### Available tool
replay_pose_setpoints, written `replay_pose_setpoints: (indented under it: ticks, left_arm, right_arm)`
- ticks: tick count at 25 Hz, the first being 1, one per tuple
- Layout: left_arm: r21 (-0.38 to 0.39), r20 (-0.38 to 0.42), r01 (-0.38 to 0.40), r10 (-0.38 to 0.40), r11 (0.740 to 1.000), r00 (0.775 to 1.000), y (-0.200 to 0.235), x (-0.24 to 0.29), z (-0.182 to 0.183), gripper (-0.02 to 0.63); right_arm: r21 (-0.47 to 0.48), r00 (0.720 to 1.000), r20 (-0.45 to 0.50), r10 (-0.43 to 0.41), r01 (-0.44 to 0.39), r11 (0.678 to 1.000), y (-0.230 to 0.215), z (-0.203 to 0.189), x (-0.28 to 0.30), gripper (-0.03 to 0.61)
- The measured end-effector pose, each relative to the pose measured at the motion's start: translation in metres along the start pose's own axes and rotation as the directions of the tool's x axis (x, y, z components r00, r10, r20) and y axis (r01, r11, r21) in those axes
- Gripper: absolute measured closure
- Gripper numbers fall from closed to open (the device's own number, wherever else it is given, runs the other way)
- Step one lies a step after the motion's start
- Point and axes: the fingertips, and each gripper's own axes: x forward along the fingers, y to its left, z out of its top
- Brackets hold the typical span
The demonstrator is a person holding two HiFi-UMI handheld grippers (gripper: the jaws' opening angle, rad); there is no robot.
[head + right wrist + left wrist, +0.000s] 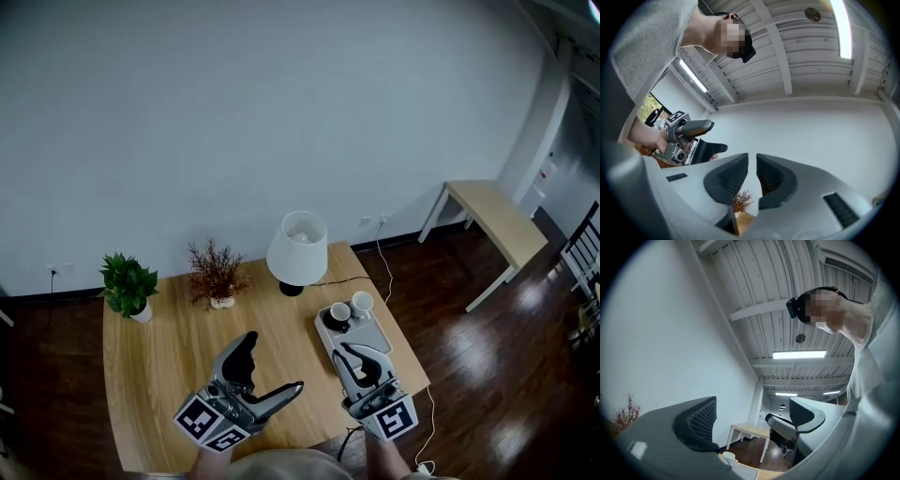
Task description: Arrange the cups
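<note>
Two white cups stand at the far end of a grey tray (378, 336) on the right of the wooden table (169, 347): one cup (340, 312) sits on a dark saucer, the other cup (362, 303) beside it to the right. My right gripper (349, 354) hovers over the tray's near half, shut and holding nothing. My left gripper (274, 364) is open over the table's middle, nothing between its fingers. In the left gripper view the left gripper (754, 418) points upward, and a cup (729, 457) shows low down. In the right gripper view the right gripper (752, 164) is shut and empty.
A white-shaded lamp (297, 247), a dried twig plant (216, 274) and a green potted plant (128, 286) line the table's far side. A cable (382, 267) runs off the right edge. A small side table (495, 221) stands on the dark floor to the right.
</note>
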Motion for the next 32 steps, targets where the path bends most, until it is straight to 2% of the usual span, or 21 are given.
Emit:
replay_pose_setpoints:
  ticks: [22, 32]
  left_arm:
    - [0.009, -0.013, -0.03, 0.03, 1.0, 0.999, -0.009, -0.013, -0.004, 0.129]
    - [0.029, -0.014, -0.009, 0.009, 1.0, 1.0, -0.018, -0.014, -0.004, 0.13]
  right_arm:
    - [0.021, 0.999, -0.021, 0.043, -0.043, 0.999, 0.015, -0.003, 0.002, 0.526]
    - [0.025, 0.999, -0.017, 0.043, -0.043, 0.999, 0.014, -0.002, 0.001, 0.526]
